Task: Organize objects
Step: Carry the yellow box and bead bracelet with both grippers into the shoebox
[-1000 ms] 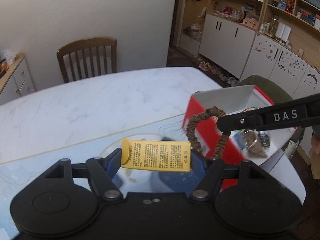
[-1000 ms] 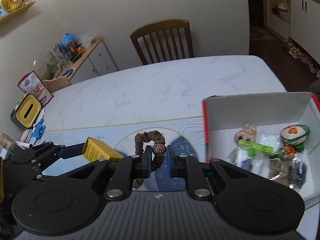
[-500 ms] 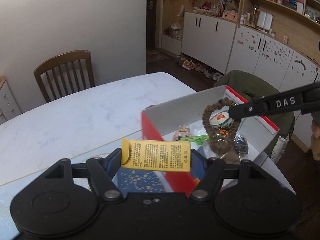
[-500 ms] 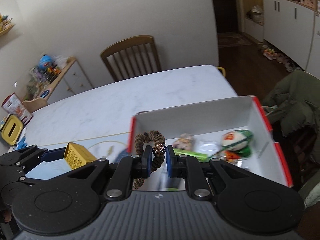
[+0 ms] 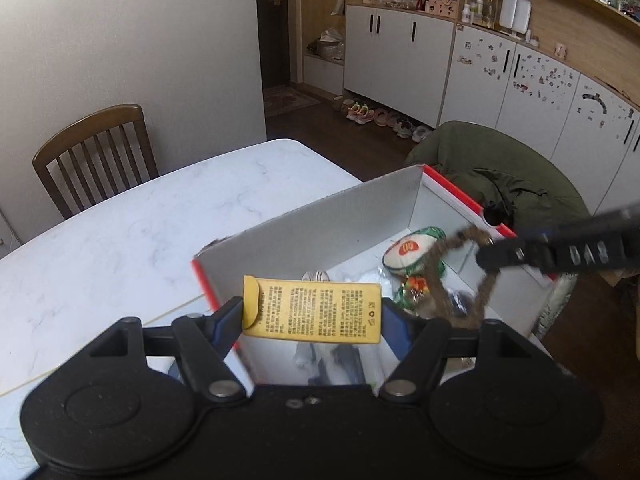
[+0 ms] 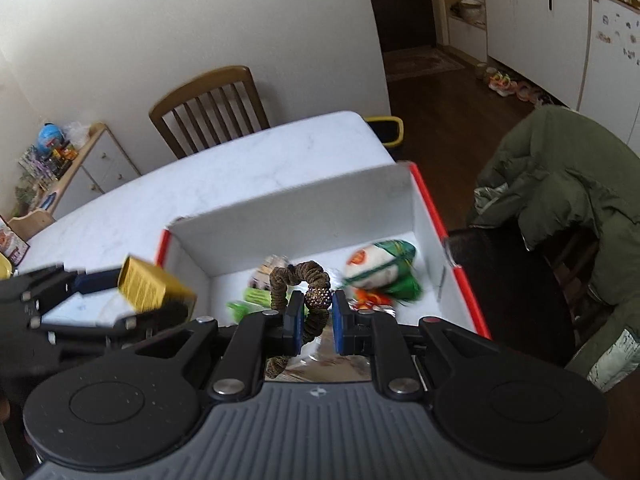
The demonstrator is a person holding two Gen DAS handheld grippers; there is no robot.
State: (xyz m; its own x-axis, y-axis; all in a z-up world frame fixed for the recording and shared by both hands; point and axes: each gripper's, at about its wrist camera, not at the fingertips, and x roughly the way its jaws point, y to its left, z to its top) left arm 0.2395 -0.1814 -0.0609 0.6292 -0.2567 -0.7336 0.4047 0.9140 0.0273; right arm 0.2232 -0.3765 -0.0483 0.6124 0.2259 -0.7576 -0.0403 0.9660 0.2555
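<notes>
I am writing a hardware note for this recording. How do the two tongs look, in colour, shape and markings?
Both tongs are matte black plastic with two round discs at the base, silver pivot screws, and angled link arms leading to blue finger pads. The left tongs have a smooth black body. The right tongs have a grey ribbed body with a small round logo, and white letters, blurred here, along one finger. No cables or sleeves are visible.

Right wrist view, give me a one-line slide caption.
Right gripper holds a brown scrunchie above the open box; left gripper carries a yellow carton alongside.

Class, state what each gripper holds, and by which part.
Left gripper: yellow box, by its two short ends. Right gripper: brown hair tie, at its bead.
</notes>
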